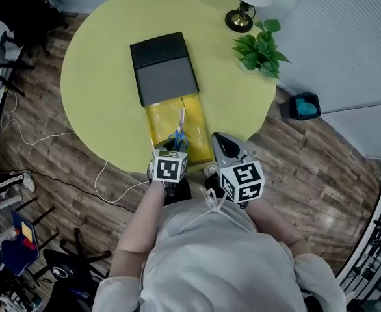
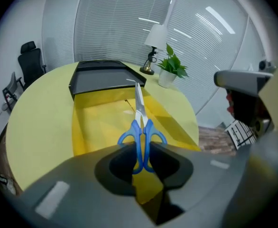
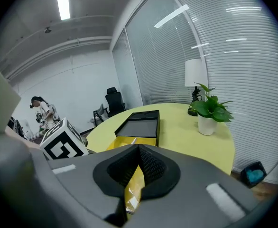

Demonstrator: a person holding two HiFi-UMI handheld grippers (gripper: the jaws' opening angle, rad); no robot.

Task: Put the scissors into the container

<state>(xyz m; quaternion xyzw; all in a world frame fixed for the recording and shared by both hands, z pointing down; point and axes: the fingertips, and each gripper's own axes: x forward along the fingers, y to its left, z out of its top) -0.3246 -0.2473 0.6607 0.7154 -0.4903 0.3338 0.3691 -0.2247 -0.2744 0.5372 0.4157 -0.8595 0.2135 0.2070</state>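
Note:
My left gripper (image 2: pixel 141 159) is shut on the blue handles of the scissors (image 2: pixel 140 127), whose closed blades point forward toward the black box (image 2: pixel 101 79). In the head view the scissors (image 1: pixel 179 132) hang over the near end of the open yellow container (image 1: pixel 200 119), which sticks out from under the black box (image 1: pixel 163 67); the left gripper (image 1: pixel 176 145) is at the table's near edge. Just right of the container is my right gripper (image 1: pixel 224 143). Its jaws meet at the tips with nothing between them (image 3: pixel 138 151), and the yellow container (image 3: pixel 111 144) shows ahead of them.
A lamp (image 1: pixel 242 12) and a potted plant (image 1: pixel 261 51) stand at the far right of the round yellow table (image 1: pixel 99 90). A blue bin (image 1: pixel 304 106) sits on the floor to the right, a white cable (image 1: pixel 54 135) to the left. A person (image 3: pixel 39 110) stands far off.

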